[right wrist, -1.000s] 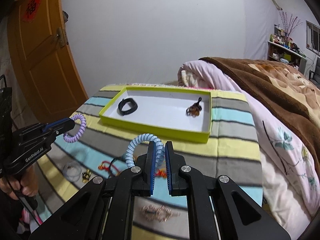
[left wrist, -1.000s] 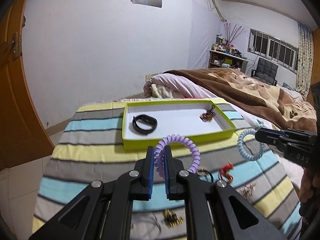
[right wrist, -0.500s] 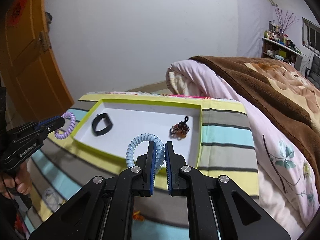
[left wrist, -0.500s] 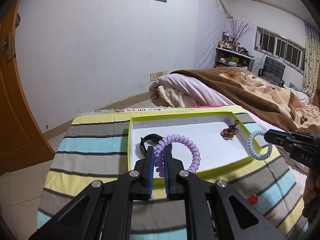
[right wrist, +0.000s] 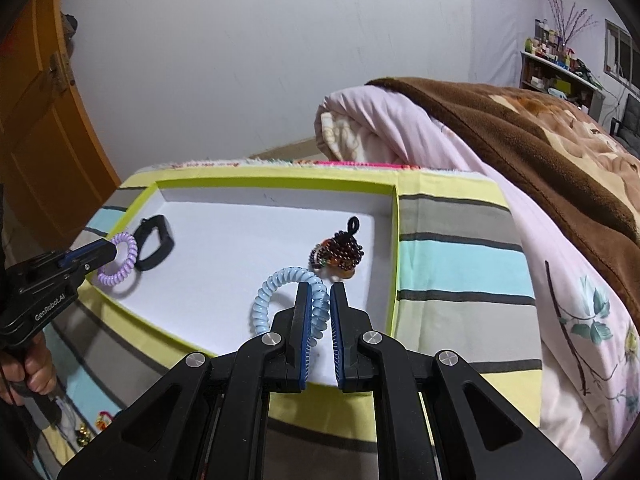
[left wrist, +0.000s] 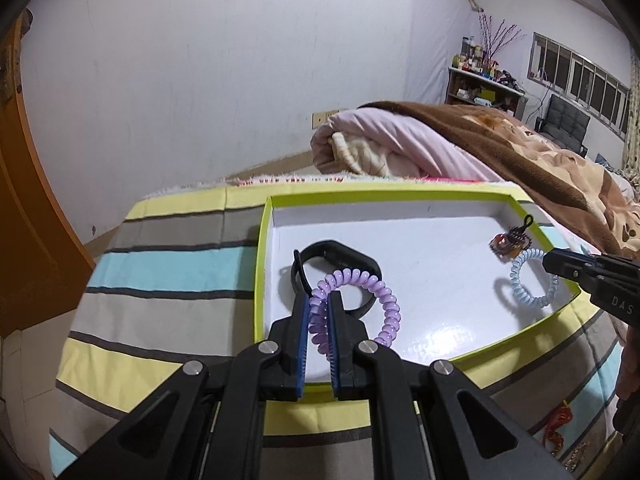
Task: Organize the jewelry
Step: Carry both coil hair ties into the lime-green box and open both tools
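A lime-rimmed white tray (left wrist: 262, 240) (right wrist: 394, 240) lies on the striped cloth. My left gripper (left wrist: 319, 300) is shut on a purple coil hair tie (left wrist: 384, 300), held over the tray's left end just above a black wristband (left wrist: 340, 256). My right gripper (right wrist: 319, 290) is shut on a light blue coil hair tie (right wrist: 264, 300), held over the tray's right end next to a brown beaded charm (right wrist: 340, 258). The left gripper (right wrist: 102, 254) with the purple tie (right wrist: 120, 268) shows in the right view, and the right gripper (left wrist: 560, 266) with the blue tie (left wrist: 532, 280) in the left.
A rolled pink quilt (right wrist: 380, 128) and brown blanket (right wrist: 540, 140) lie behind and right of the tray. Loose red and gold trinkets (left wrist: 558, 432) (right wrist: 92, 426) lie on the striped cloth (left wrist: 160, 272) near me. An orange door (right wrist: 36, 140) stands at left.
Both grippers have moved forward and down from above the cloth to over the tray, each still holding its coil tie. The ties now hang low inside the tray.
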A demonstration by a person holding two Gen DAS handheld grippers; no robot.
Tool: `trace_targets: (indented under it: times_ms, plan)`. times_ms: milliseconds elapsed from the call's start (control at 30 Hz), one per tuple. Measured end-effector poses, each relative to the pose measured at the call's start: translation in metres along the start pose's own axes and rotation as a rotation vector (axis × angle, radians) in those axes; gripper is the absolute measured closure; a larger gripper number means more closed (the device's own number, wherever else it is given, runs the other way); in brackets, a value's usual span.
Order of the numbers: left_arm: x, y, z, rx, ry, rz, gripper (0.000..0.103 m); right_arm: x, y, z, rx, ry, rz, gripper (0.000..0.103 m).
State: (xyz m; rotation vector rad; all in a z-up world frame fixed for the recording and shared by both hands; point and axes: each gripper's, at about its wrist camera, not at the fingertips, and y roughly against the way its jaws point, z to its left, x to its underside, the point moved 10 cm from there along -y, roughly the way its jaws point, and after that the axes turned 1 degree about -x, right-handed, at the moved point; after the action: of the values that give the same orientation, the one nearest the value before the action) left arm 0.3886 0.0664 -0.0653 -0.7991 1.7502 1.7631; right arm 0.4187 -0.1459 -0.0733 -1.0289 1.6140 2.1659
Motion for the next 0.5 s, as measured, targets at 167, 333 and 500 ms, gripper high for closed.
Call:
trace_targets:
  times_ms: [167, 333, 500]
  plan:
    - [0.004, -0.009, -0.001, 0.01, 0.004, 0.025, 0.093, 0.003, -0.01, 0.002, 0.0, 0.014, 0.021, 0.094]
    - [0.007, -0.012, 0.0, 0.021, 0.013, 0.036, 0.093, 0.005, -0.014, 0.003, 0.002, 0.021, 0.034, 0.094]
    - [0.007, -0.013, 0.002, 0.033, 0.019, 0.048, 0.093, 0.006, -0.015, 0.002, 0.012, 0.02, 0.039, 0.093]
